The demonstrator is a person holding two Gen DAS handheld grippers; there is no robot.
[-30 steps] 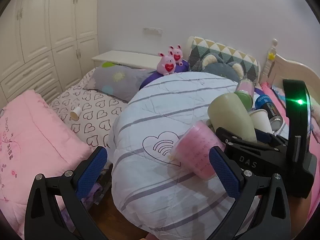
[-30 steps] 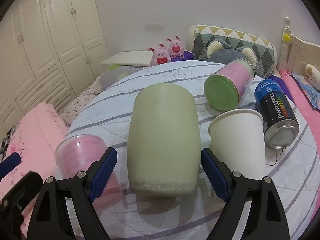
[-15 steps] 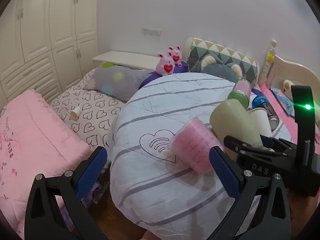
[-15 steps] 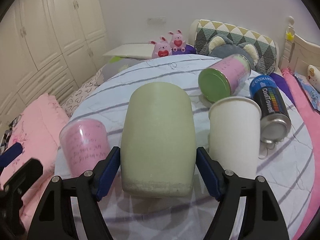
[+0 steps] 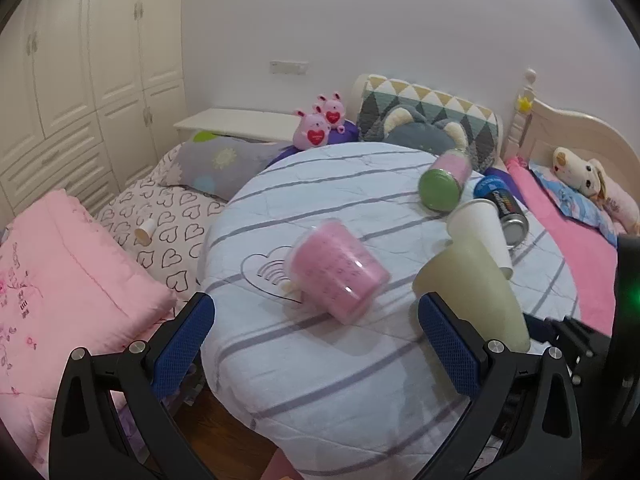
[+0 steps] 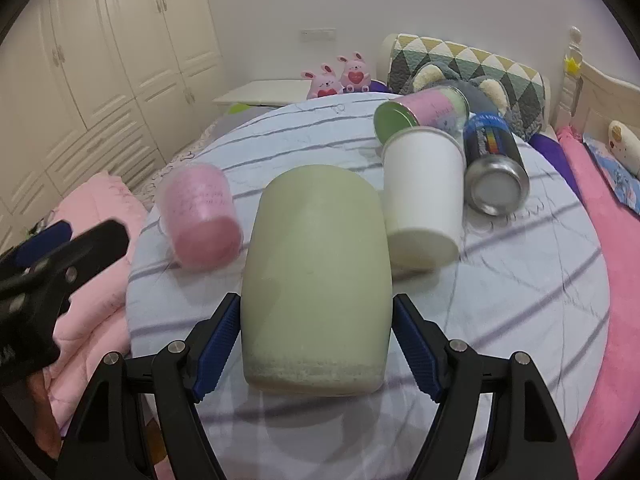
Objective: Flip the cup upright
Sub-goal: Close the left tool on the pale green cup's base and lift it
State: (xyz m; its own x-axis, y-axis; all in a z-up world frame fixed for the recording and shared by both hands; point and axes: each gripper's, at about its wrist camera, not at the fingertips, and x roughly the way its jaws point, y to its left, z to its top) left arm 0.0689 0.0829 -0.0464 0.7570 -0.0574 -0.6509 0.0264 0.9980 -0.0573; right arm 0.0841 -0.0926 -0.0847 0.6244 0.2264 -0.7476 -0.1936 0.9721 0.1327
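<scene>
A pale green cup (image 6: 316, 280) lies on its side on the round striped table (image 6: 520, 300). My right gripper (image 6: 318, 344) straddles its near end, jaws close against both sides of the cup. The cup also shows in the left wrist view (image 5: 472, 296). A pink clear cup (image 5: 336, 268) lies on its side at the table's left, also in the right wrist view (image 6: 200, 216). My left gripper (image 5: 316, 344) is open and empty, short of the pink cup.
A white paper cup (image 6: 424, 192), a green-lidded pink jar (image 6: 420, 114) and a blue can (image 6: 494, 160) lie behind the green cup. Pink bedding (image 5: 60, 280) lies left of the table, a bed (image 5: 580, 240) to the right. Wardrobes (image 5: 80, 80) line the left wall.
My right gripper has narrowed around the green cup and drawn back and up. My left gripper has pulled back, so the pink cup sits farther off.
</scene>
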